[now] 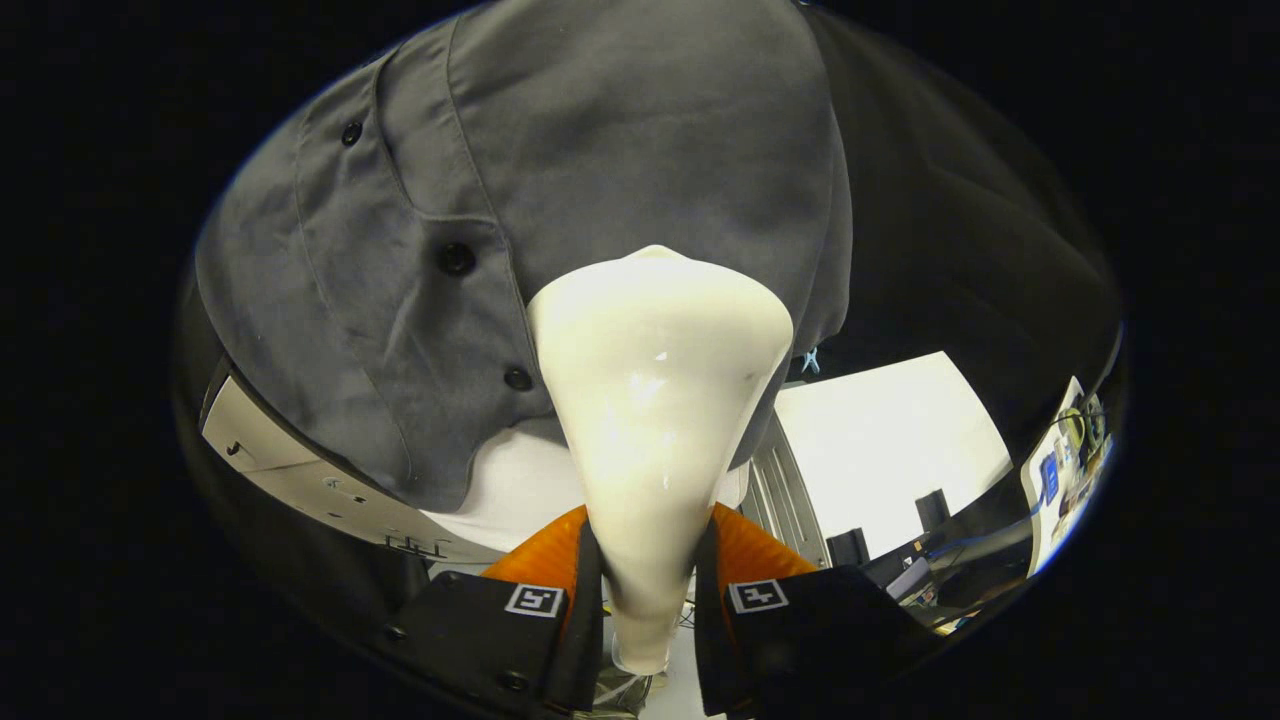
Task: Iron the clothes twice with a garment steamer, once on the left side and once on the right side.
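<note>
Gripper view | gripper [648,600] clenched on steamer [655,400] neck | head against hanging shirt [560,150], right of its buttons | we judge steamer smooth, rigid, top-heavy, best held at neck | shirt soft, yields.

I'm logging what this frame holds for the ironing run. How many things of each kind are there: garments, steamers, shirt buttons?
Grey shirt: 1
Cream steamer, clamped between the gripper fingers: 1
Dark shirt buttons: 3
Total: 5
</note>
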`<state>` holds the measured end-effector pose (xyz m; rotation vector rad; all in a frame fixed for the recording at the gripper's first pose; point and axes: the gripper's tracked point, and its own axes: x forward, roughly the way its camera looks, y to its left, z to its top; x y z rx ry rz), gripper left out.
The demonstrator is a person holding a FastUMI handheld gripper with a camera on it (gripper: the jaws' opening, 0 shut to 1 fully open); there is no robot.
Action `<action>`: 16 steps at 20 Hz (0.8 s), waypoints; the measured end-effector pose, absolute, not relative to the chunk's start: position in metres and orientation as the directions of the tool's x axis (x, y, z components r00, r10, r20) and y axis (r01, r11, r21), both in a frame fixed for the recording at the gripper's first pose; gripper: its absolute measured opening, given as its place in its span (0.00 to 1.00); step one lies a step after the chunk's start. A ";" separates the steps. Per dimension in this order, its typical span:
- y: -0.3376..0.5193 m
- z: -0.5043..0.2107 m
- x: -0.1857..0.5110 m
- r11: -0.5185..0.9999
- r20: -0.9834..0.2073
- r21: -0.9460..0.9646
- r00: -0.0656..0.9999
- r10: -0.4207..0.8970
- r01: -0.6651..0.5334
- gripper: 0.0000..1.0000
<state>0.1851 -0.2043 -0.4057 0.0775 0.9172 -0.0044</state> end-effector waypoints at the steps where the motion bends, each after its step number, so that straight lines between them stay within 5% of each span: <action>1: -0.203 -0.407 0.182 0.997 -0.796 0.068 0.605 0.030 0.039 0.46; 16: -0.187 -0.344 0.147 0.994 -0.743 0.091 0.669 0.026 0.063 0.46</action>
